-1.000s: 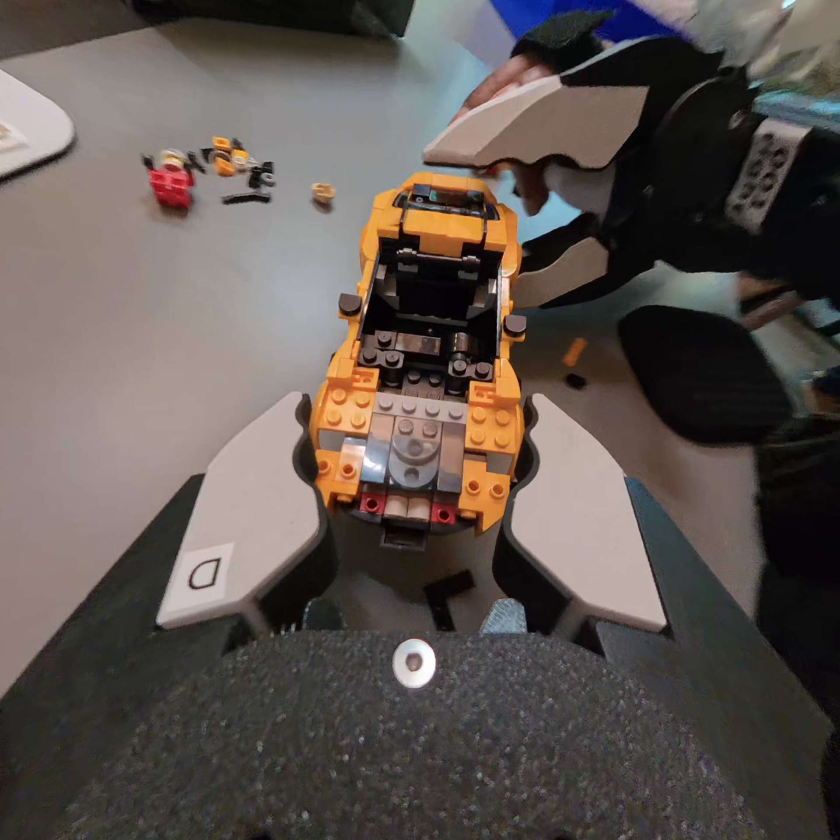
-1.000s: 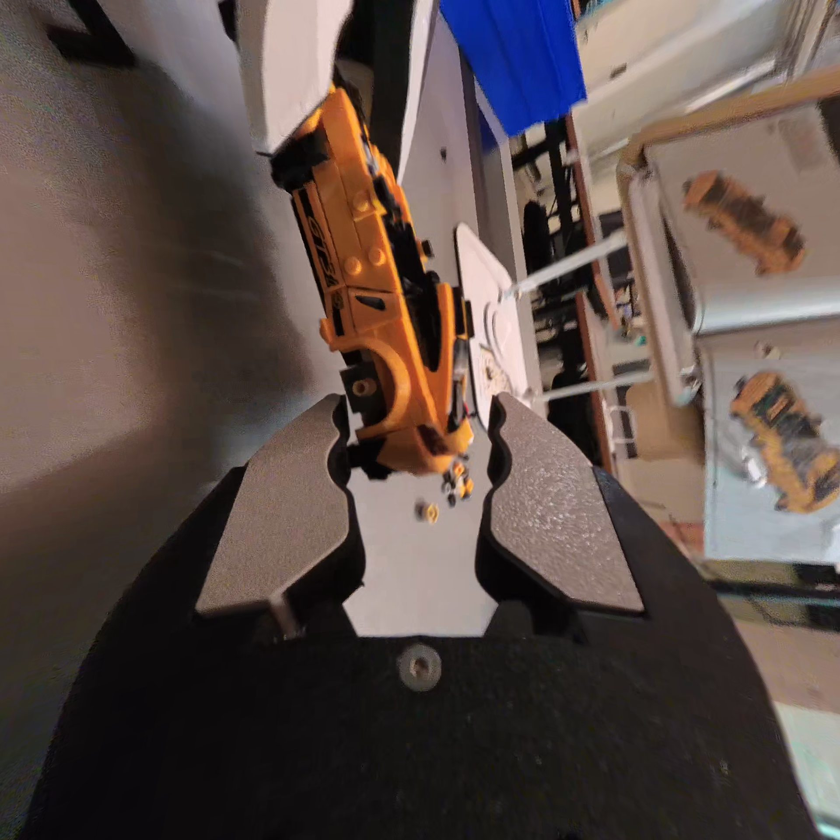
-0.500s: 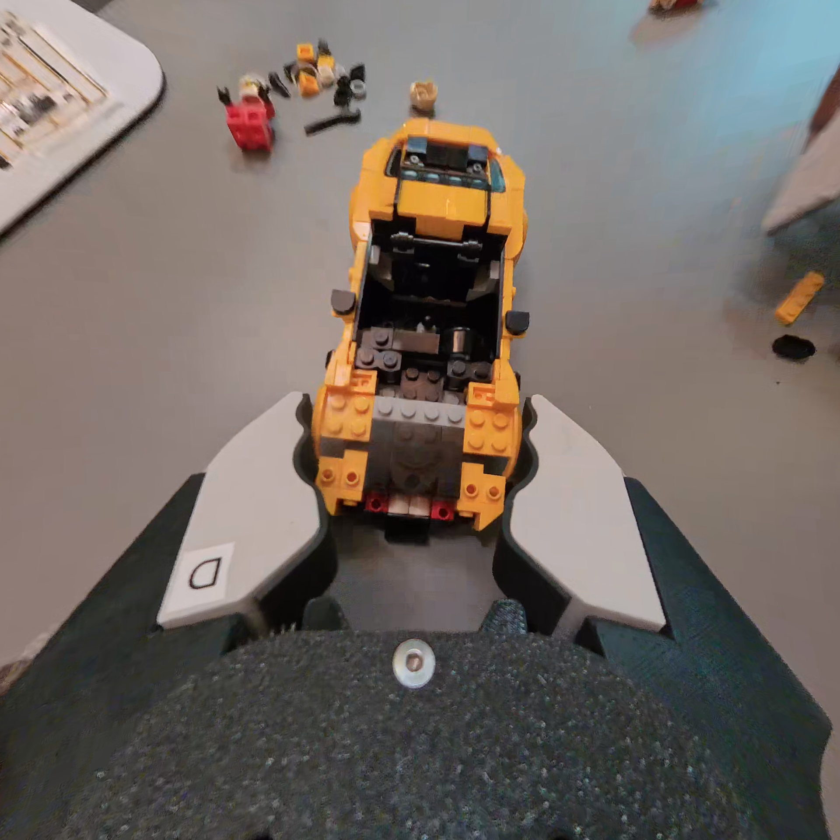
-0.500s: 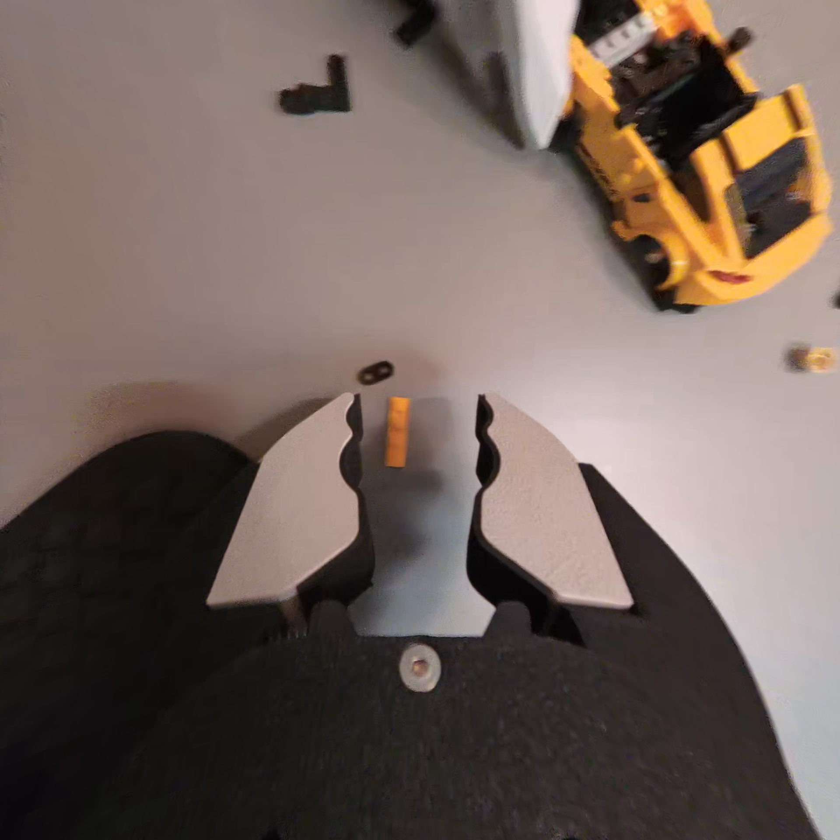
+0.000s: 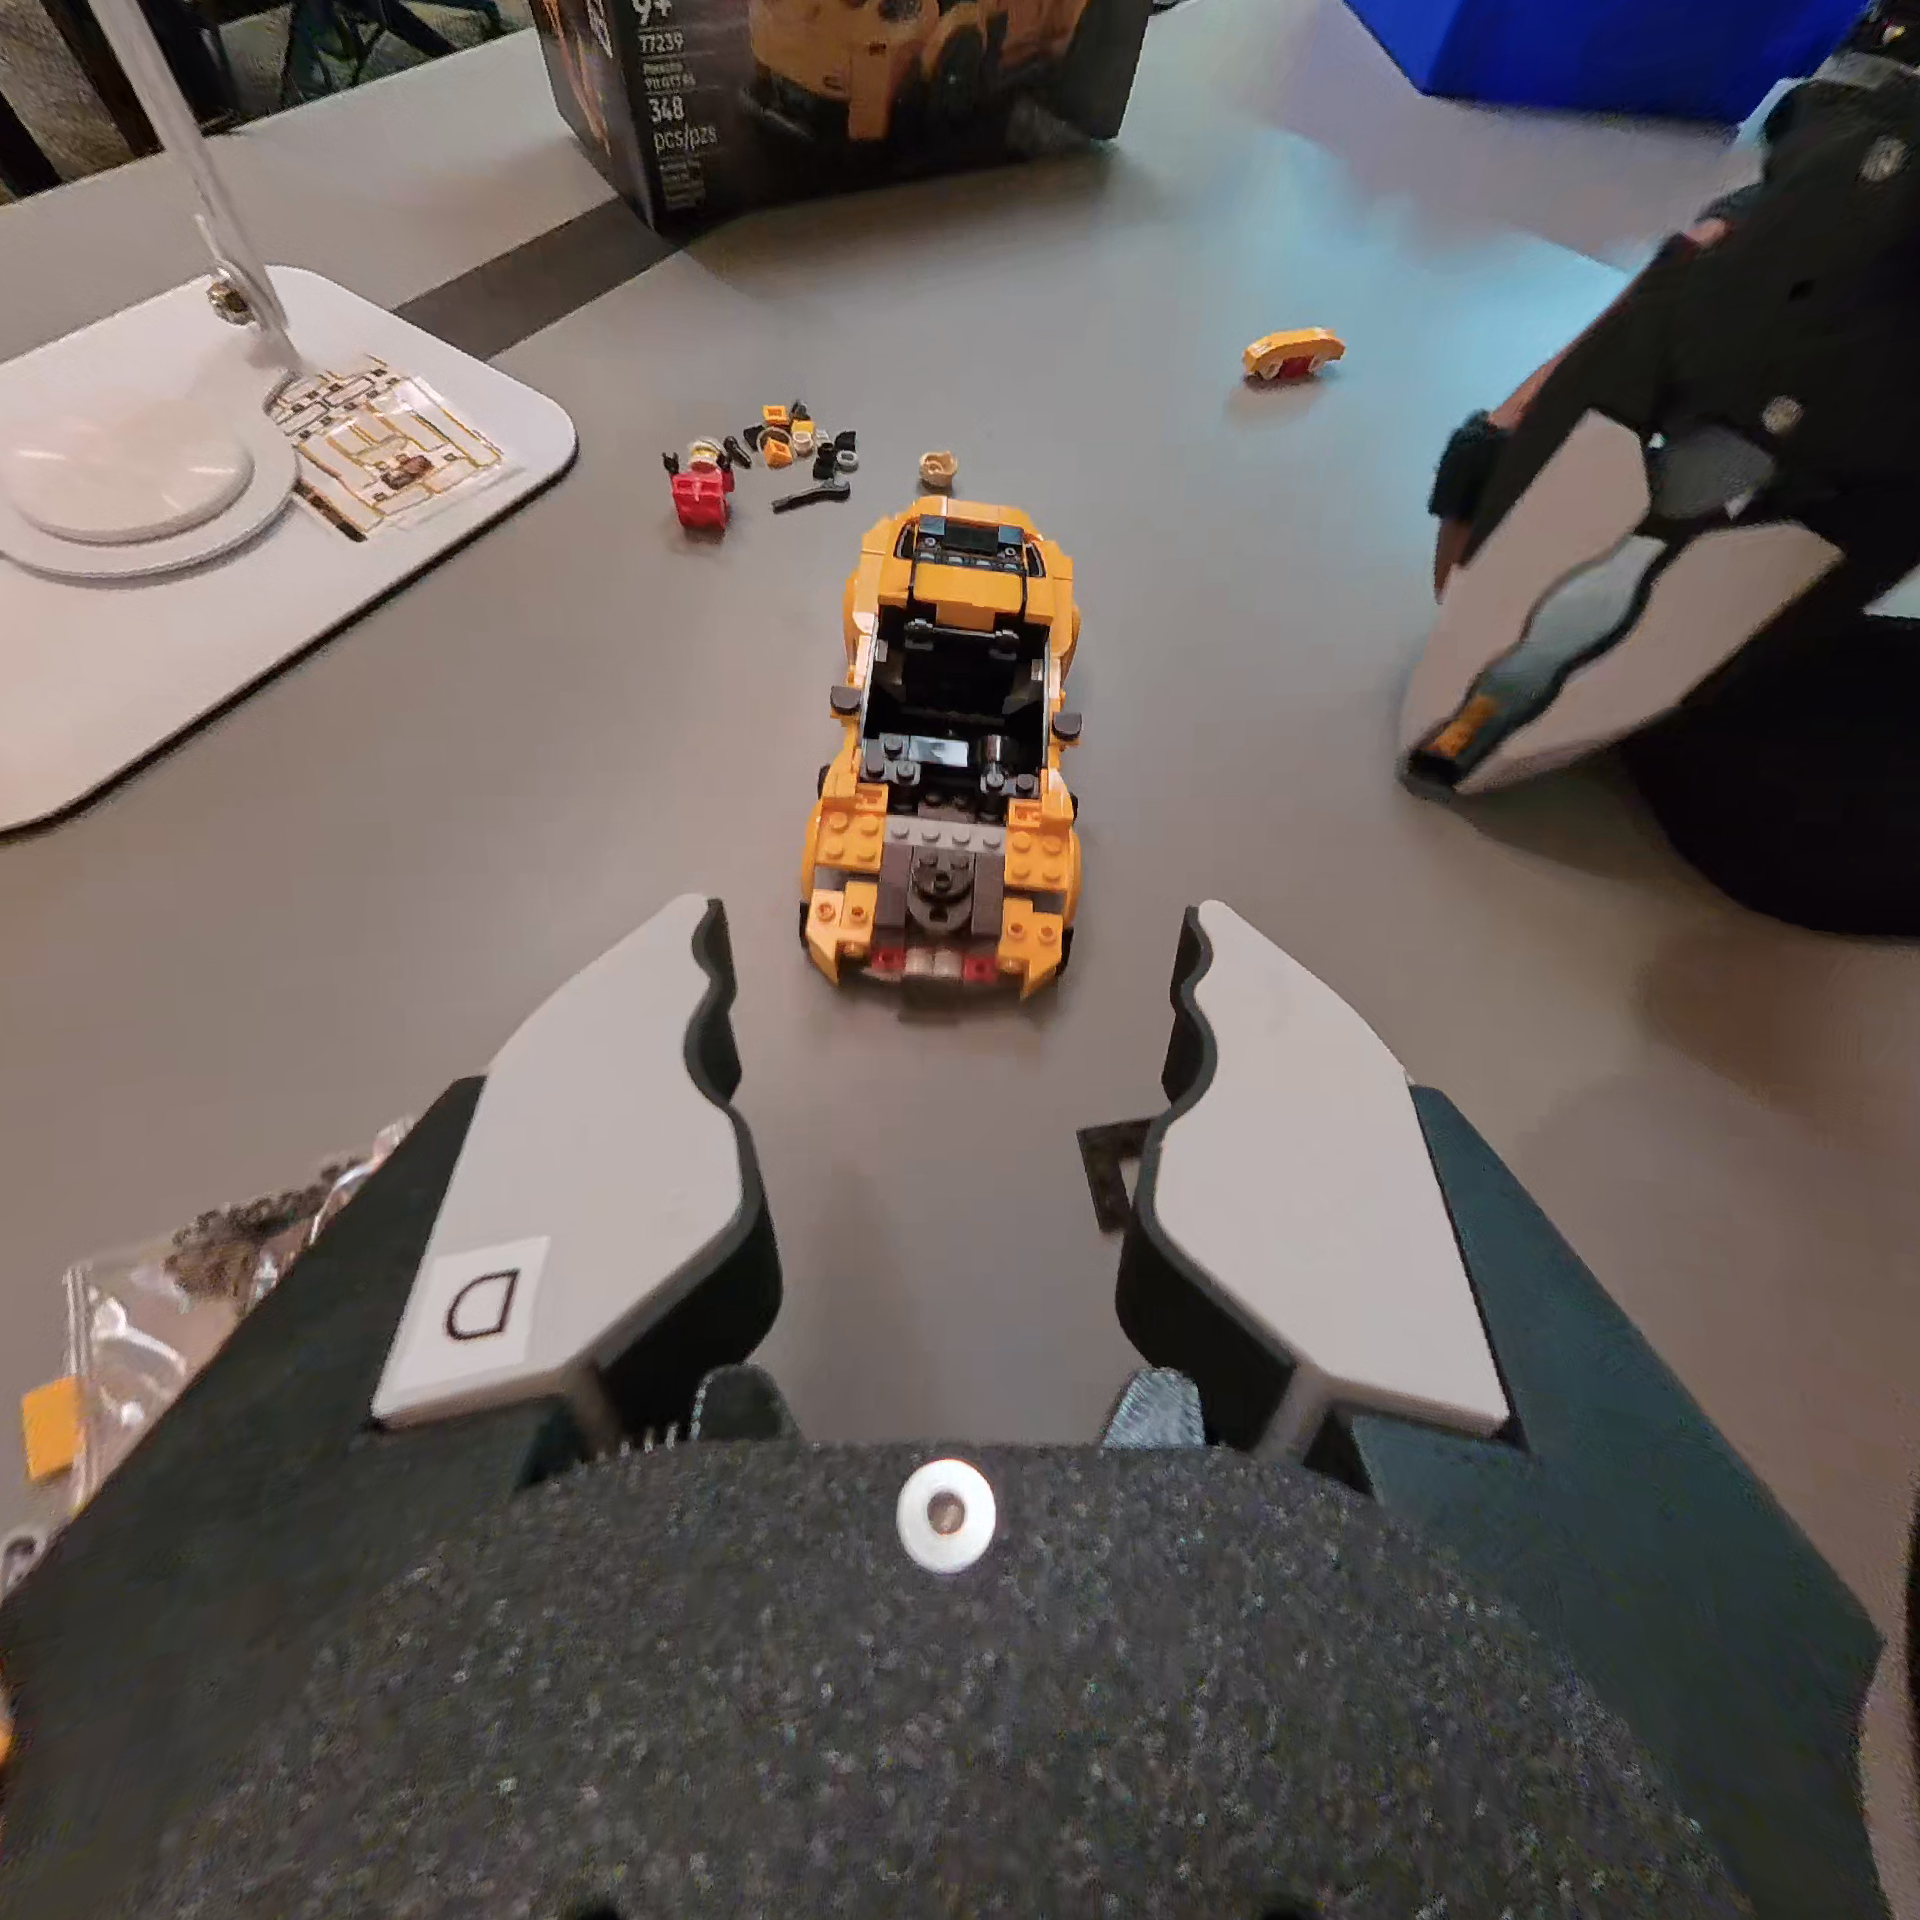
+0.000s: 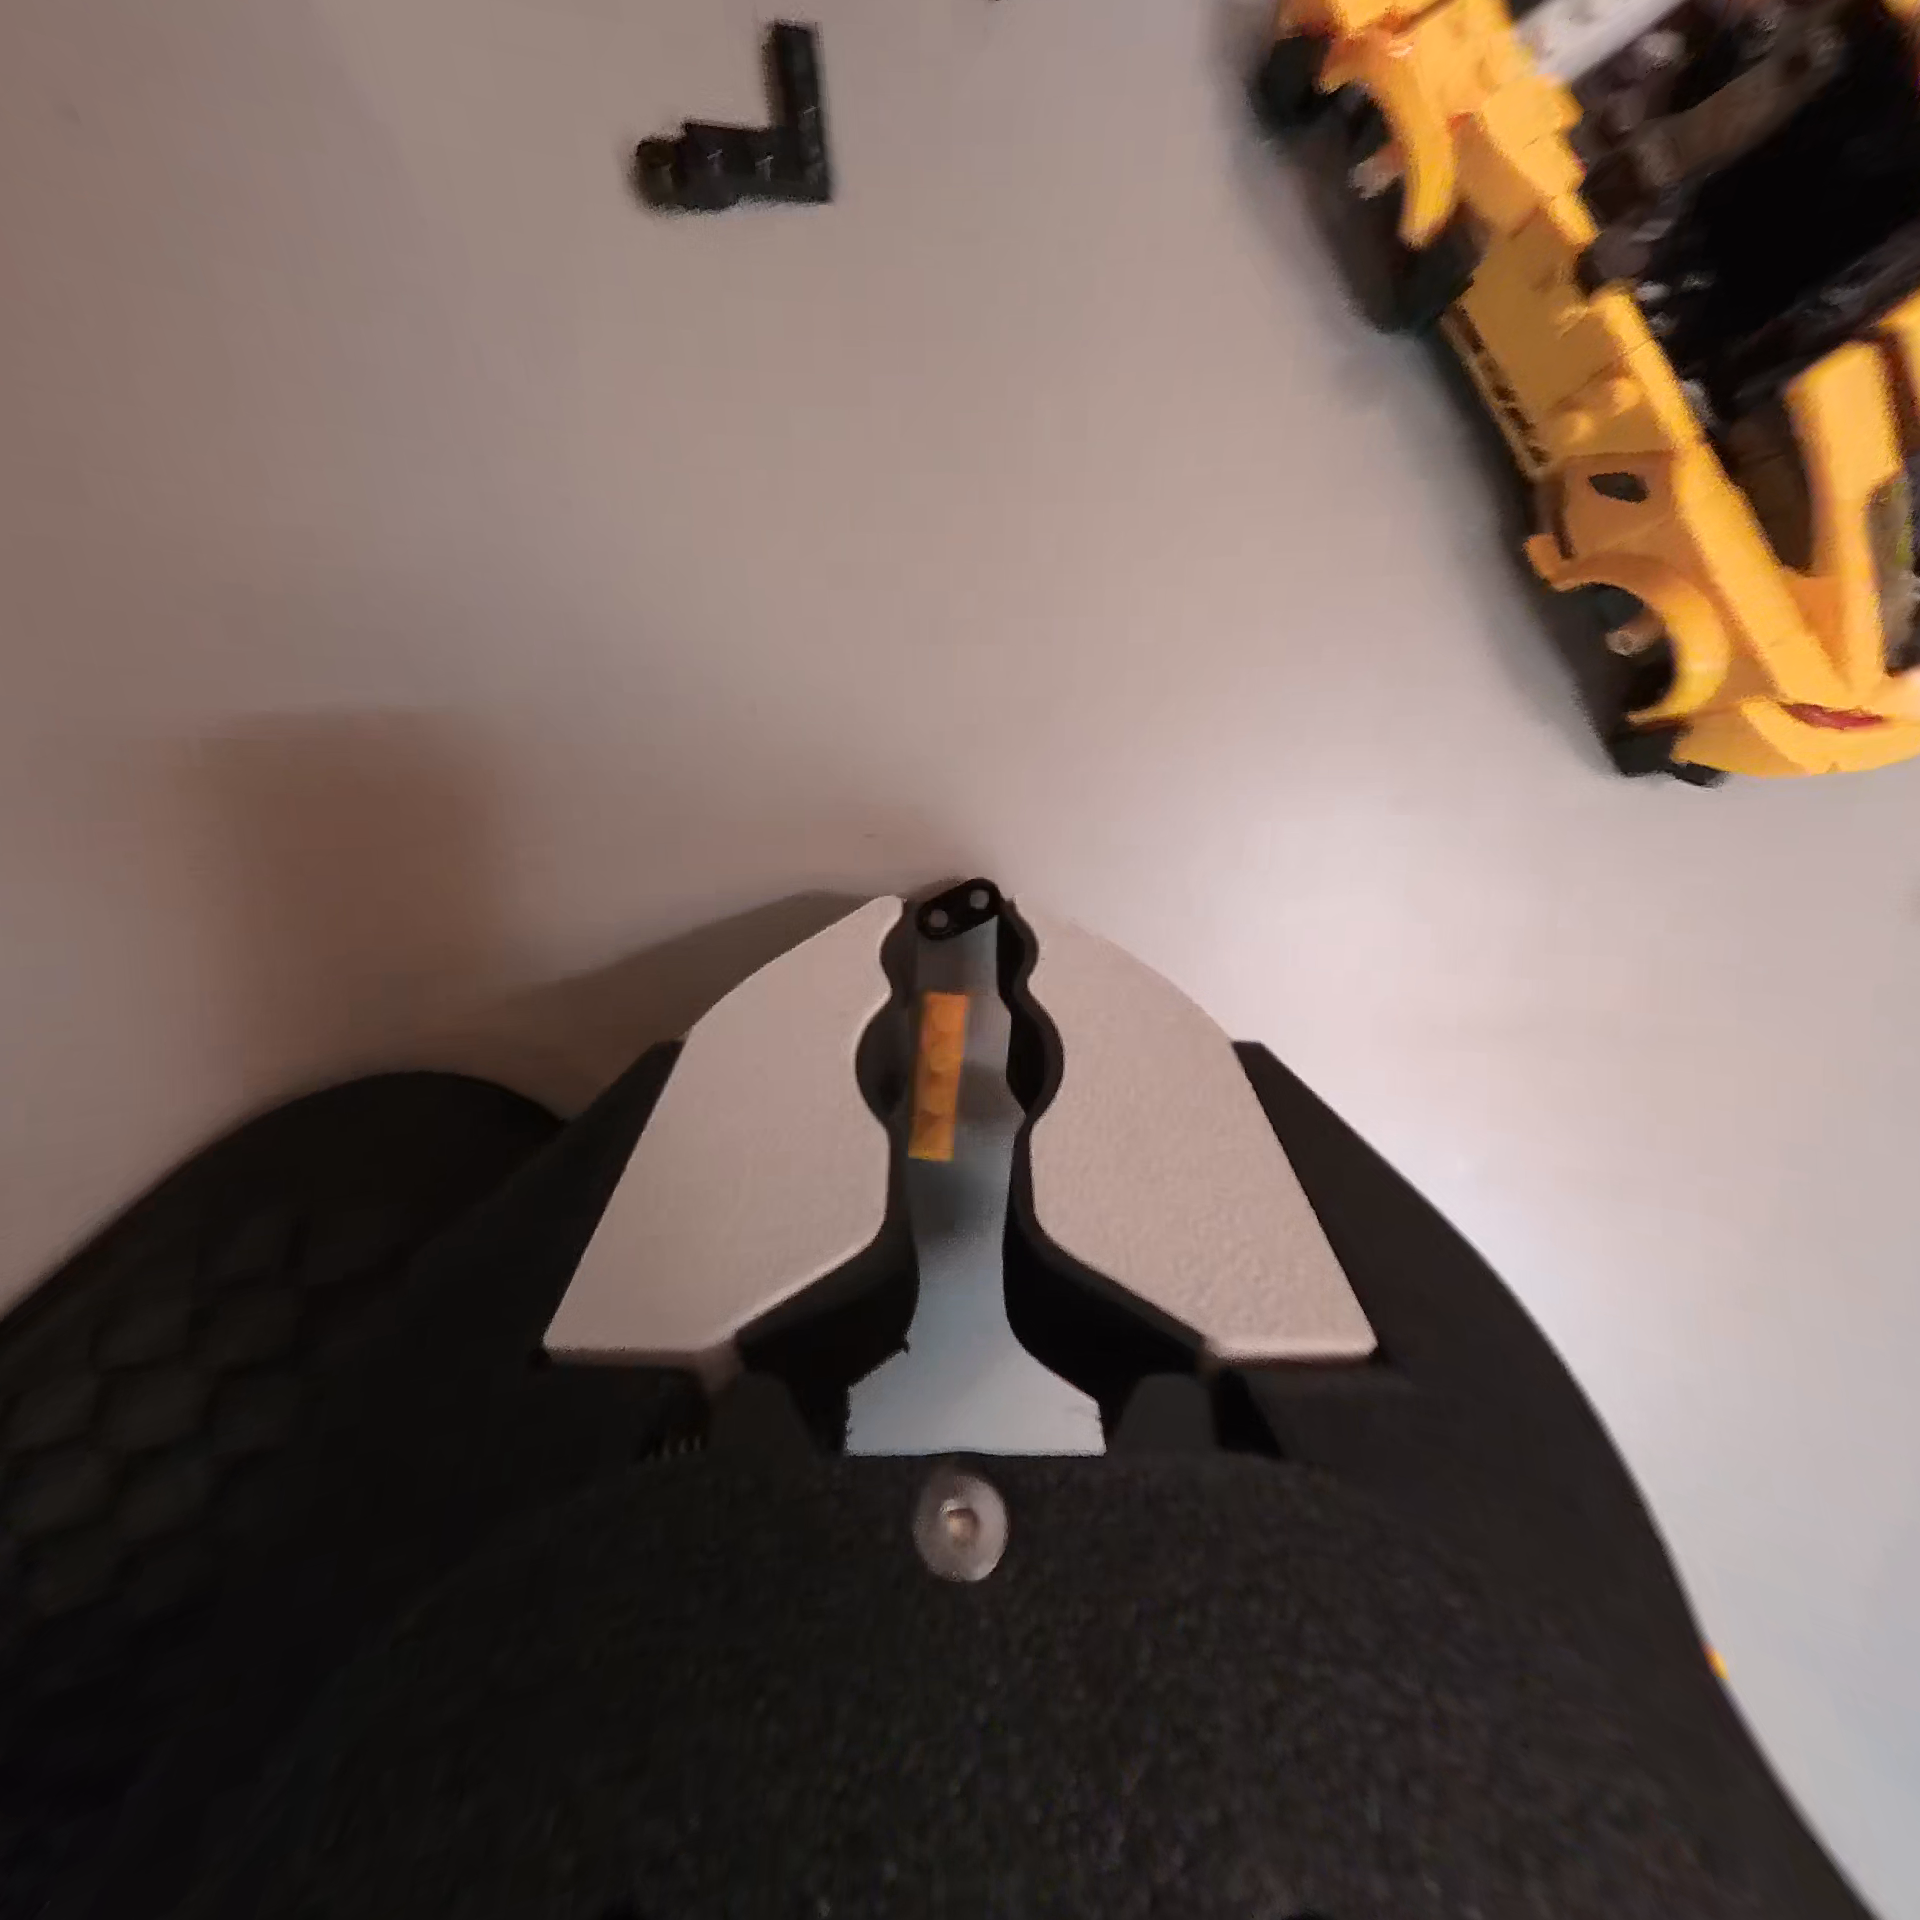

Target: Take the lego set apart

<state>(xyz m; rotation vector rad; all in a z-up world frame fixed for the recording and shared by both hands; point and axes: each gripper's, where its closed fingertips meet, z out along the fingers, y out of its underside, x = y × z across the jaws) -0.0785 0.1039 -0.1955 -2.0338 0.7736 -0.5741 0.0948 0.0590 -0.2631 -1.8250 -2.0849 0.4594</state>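
Observation:
The orange lego car [image 5: 940, 748], its roof off and black interior showing, stands on the grey table [image 5: 520, 831] ahead of my left gripper [image 5: 951, 935], which is open and empty just behind its rear. The car also shows blurred at the top right of the right wrist view [image 6: 1621, 395]. My right gripper [image 6: 961, 920] is down at the table right of the car, jaws closed in on a small orange plate [image 6: 940, 1070] that lies against its left finger. A tiny black piece [image 6: 961, 906] sits at its fingertips. The right gripper [image 5: 1558, 665] also shows in the left wrist view.
Loose small parts [image 5: 790, 447], a red minifigure [image 5: 698, 499], a tan piece [image 5: 938, 468] and an orange-red piece [image 5: 1294, 353] lie beyond the car. A black L-shaped piece [image 6: 748, 135] lies near. The set's box [image 5: 831, 94], a white lamp base [image 5: 208, 520] and a parts bag [image 5: 156, 1299] border the area. The red minifigure [image 5: 698, 499] sits 20 cm or so from the ends of my left fingers.
My left gripper let go of the car, opened and drew back; the car now stands free. My right gripper left the car, went down over the orange plate and closed around it.

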